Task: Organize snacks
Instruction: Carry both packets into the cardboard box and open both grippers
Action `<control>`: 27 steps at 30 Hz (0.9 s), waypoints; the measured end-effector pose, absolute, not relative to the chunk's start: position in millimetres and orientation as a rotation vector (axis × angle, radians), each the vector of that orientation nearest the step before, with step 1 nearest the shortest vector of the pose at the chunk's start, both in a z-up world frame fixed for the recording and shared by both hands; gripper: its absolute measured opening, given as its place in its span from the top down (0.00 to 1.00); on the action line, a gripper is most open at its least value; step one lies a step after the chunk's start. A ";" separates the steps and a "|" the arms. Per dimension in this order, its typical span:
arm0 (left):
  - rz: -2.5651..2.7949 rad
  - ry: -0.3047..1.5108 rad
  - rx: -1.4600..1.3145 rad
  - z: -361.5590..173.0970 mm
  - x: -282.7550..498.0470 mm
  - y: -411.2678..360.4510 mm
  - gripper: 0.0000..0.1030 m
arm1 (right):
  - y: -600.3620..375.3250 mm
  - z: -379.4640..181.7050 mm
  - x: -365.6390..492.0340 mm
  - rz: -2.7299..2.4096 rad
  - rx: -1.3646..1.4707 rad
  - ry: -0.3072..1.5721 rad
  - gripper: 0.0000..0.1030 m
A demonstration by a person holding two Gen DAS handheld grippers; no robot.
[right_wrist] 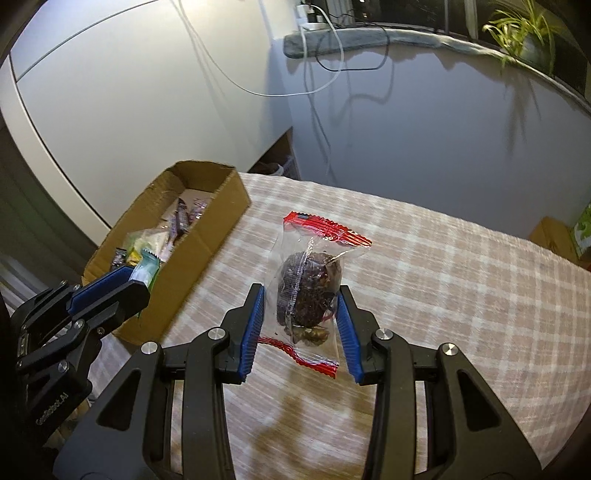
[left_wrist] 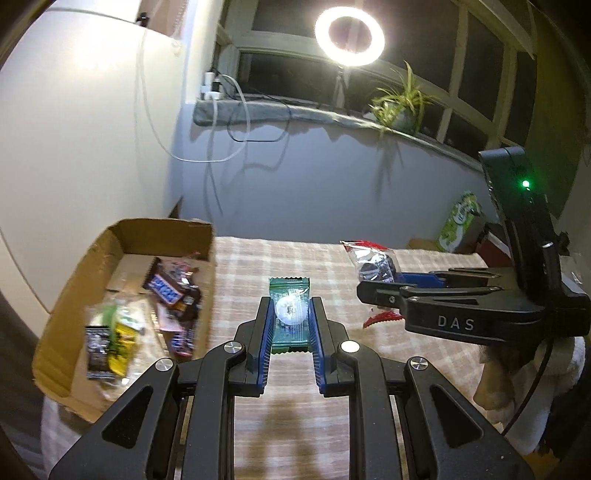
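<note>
My left gripper (left_wrist: 290, 308) is shut on a small green packet (left_wrist: 289, 314) with a pale round sweet inside, held above the checked tablecloth (left_wrist: 295, 424). To its left stands a cardboard box (left_wrist: 74, 280) holding several snack bars and packets. My right gripper (right_wrist: 301, 295) is shut on a clear packet with red ends (right_wrist: 308, 284) that holds a dark round cake, also lifted off the cloth. In the left wrist view the right gripper (left_wrist: 373, 286) shows at the right with that packet (left_wrist: 369, 258). In the right wrist view the left gripper (right_wrist: 136, 277) hangs beside the box (right_wrist: 207, 236).
A wall rises behind the table, with a sill carrying a ring light (left_wrist: 349, 35), a potted plant (left_wrist: 400, 107) and loose cables. A green carton (left_wrist: 460, 221) and a brown box (right_wrist: 554, 232) sit beyond the table's far right edge.
</note>
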State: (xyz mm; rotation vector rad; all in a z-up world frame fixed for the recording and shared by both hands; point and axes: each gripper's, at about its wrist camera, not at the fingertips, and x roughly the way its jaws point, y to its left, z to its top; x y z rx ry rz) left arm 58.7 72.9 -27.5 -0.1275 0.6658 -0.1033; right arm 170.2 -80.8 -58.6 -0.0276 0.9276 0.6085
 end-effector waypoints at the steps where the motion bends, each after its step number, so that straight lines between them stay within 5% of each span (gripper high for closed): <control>1: -0.098 0.665 -0.132 -27.5 58.6 75.9 0.83 | -77.4 -57.7 170.0 0.612 -0.029 0.926 0.61; 27: 0.139 0.688 -0.210 -45.7 65.1 197.9 0.83 | 74.1 -58.9 179.9 0.821 -0.137 0.924 0.61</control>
